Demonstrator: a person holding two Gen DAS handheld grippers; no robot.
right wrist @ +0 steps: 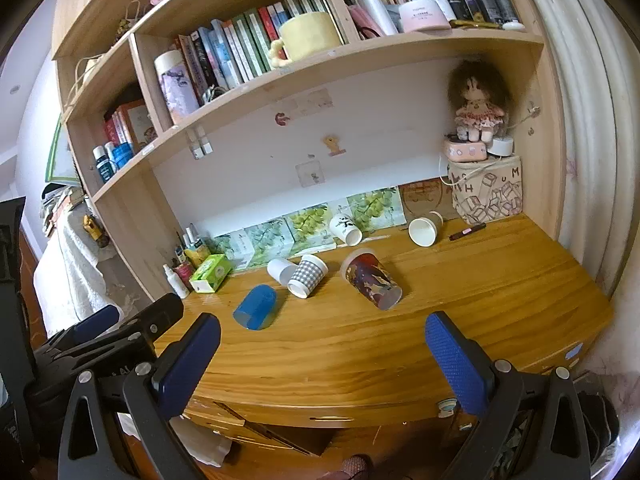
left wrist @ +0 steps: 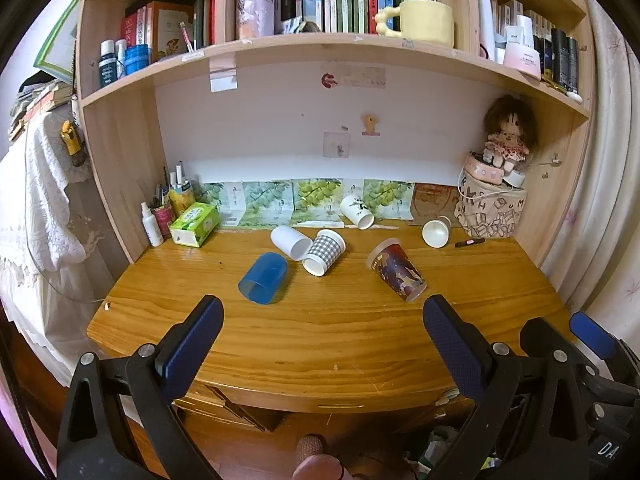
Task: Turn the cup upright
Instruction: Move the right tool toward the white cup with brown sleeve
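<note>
Several cups lie on their sides on the wooden desk [left wrist: 320, 340]: a blue plastic cup [left wrist: 264, 278], a plain white cup [left wrist: 290, 242], a grey checked paper cup [left wrist: 324, 252], a dark picture-printed cup [left wrist: 398, 270], a white cup with a black drawing [left wrist: 357, 211] and a small white paper cup [left wrist: 436, 232]. My left gripper [left wrist: 322, 344] is open and empty above the desk's front edge, short of the cups. My right gripper [right wrist: 322, 354] is open and empty too, beside the left one. The blue cup [right wrist: 256, 307] and picture cup [right wrist: 374, 280] lie nearest.
A green tissue box [left wrist: 195, 224], a spray bottle [left wrist: 151, 226] and a pen holder stand at the back left. A patterned box [left wrist: 492, 212] with a doll on top stands at the back right, a dark pen [left wrist: 469, 243] before it. A shelf overhangs the desk.
</note>
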